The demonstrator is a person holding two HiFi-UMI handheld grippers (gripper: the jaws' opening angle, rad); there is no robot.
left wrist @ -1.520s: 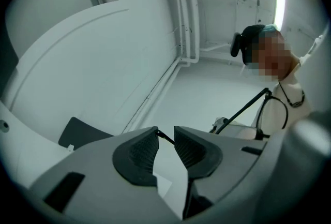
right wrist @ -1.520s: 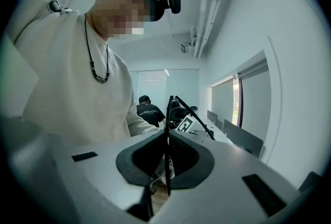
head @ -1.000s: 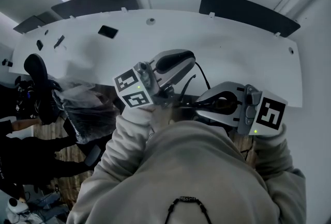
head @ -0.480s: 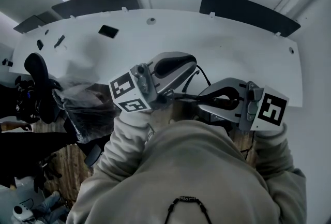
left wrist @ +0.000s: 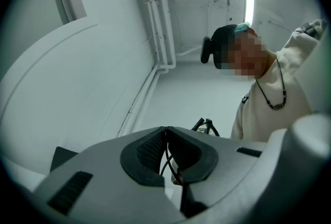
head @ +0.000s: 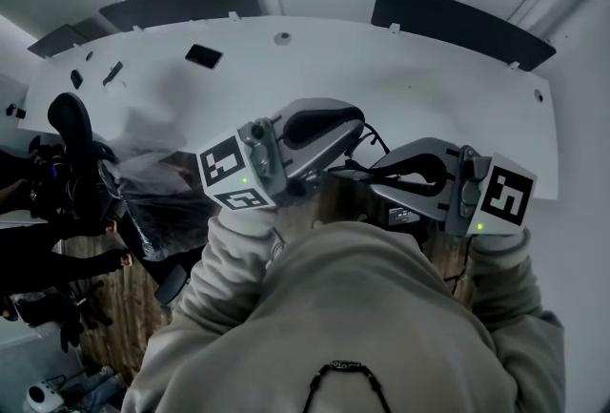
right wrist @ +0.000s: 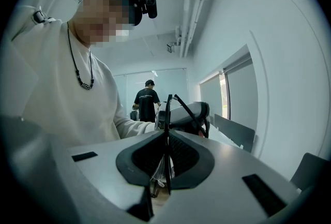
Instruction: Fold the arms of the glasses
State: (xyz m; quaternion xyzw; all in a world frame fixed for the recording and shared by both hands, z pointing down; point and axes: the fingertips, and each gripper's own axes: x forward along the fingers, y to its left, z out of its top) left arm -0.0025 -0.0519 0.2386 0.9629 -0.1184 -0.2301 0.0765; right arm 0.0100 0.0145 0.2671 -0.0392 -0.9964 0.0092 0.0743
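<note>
You hold one pair of thin, black-wire glasses [right wrist: 167,109] chest-high above the smooth white table [head: 429,87]. Your left gripper [left wrist: 166,132] has its ribbed rubber pads [left wrist: 150,150] pinched tight on what seems an arm. Your right gripper [right wrist: 166,137] clamps the slim frame.

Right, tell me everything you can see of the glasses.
The glasses are thin and dark-framed, wire or slim plastic by the look. They are held in the air before the person's chest, clamped by both the left gripper and the right gripper. One slim arm slants from the right gripper toward the left.
</note>
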